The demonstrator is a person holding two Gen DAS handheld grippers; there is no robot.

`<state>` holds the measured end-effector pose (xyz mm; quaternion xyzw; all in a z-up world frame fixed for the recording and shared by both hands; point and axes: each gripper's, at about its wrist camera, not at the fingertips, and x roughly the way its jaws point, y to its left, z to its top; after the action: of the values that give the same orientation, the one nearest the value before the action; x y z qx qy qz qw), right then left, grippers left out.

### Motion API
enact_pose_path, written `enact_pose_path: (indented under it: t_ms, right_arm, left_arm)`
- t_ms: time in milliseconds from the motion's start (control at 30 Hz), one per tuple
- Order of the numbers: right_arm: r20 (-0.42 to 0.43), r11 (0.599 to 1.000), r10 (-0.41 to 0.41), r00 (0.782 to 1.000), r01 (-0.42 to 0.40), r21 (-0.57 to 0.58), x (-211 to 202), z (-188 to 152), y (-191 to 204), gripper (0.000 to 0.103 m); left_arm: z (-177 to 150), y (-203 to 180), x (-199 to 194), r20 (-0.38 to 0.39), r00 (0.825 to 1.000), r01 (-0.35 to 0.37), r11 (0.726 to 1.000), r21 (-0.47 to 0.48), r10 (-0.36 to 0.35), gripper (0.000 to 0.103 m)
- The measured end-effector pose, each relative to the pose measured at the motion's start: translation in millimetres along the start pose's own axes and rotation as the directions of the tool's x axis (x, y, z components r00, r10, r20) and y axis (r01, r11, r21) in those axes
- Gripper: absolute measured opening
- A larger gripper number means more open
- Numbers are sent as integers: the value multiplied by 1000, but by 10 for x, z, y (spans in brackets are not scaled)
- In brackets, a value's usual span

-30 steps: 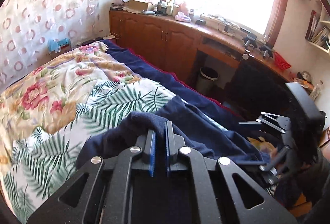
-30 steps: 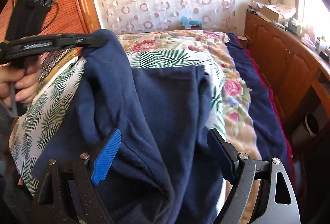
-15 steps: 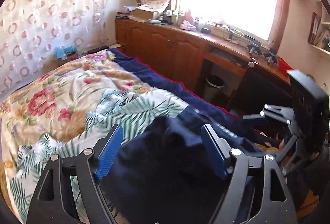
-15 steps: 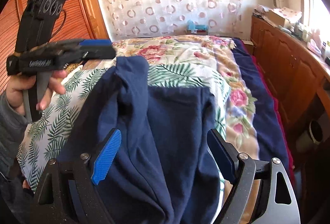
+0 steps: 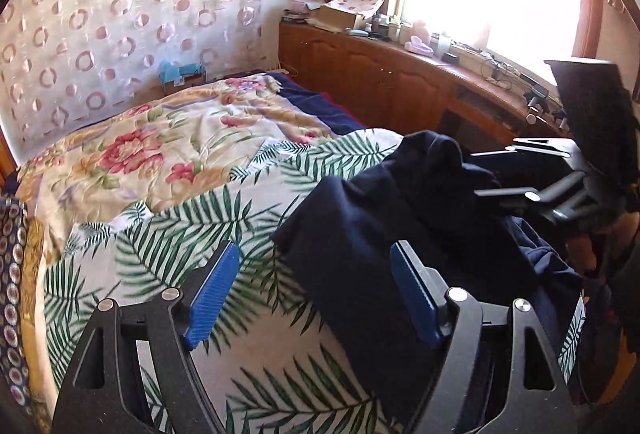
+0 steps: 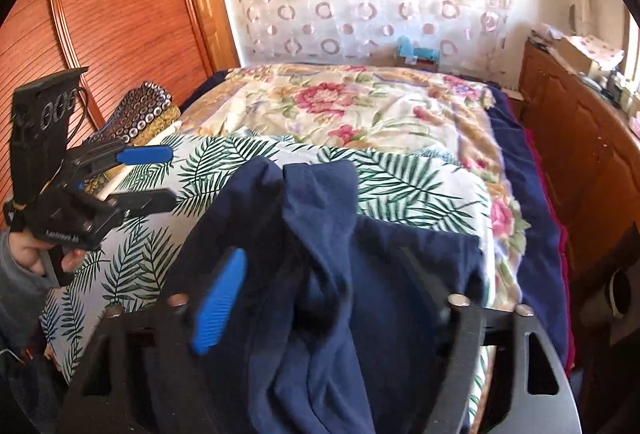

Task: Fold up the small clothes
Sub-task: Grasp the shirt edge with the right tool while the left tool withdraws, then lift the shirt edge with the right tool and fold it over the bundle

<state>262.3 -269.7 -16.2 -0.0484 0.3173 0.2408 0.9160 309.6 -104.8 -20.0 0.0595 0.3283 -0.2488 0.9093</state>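
Observation:
A navy blue garment (image 5: 384, 230) lies bunched on the palm-leaf sheet (image 5: 180, 234) near the bed's foot; it also shows in the right wrist view (image 6: 332, 274). My left gripper (image 5: 316, 294) is open and empty, just left of the garment's edge; it also shows in the right wrist view (image 6: 160, 174), off to the garment's left. My right gripper (image 6: 320, 298) is open, with the garment's fabric between its jaws; the cloth hides its right finger. It shows in the left wrist view (image 5: 496, 174) at the garment's far side.
A floral quilt (image 5: 168, 146) covers the far half of the bed. Wooden cabinets (image 5: 380, 82) with clutter run under the window on the right. A wooden wardrobe (image 6: 120, 14) and patterned folded cloth (image 6: 140, 114) stand left of the bed.
My left gripper opened, let go of the navy garment and drew off to the left. The garment dropped lower onto the bed. The right gripper stays open over it.

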Motion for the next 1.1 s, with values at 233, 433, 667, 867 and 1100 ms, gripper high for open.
enact_pose_path:
  t_ms: [233, 433, 667, 867, 1100]
  right_arm:
    - [-53, 998, -48, 997, 46, -40, 200, 156, -64, 7]
    - [0, 980, -177, 984, 176, 92, -58, 249, -574, 7]
    - [-71, 941, -298, 952, 306, 143, 36, 86, -818, 35]
    - [-19, 957, -248, 969, 248, 151, -265, -145, -705, 43]
    - [-15, 963, -225, 974, 225, 146, -644, -588, -608, 43]
  left_arm:
    - [-149, -13, 57, -16, 1000, 15, 1000, -16, -16, 79]
    - [-238, -55, 113, -36, 999, 29, 1000, -13, -29, 79]
    - [-315, -128, 164, -66, 997, 28, 1000, -7, -29, 79]
    - [-361, -282, 95, -69, 997, 32, 999, 15, -31, 79]
    - [-418, -468, -54, -47, 999, 29, 999, 35, -27, 79]
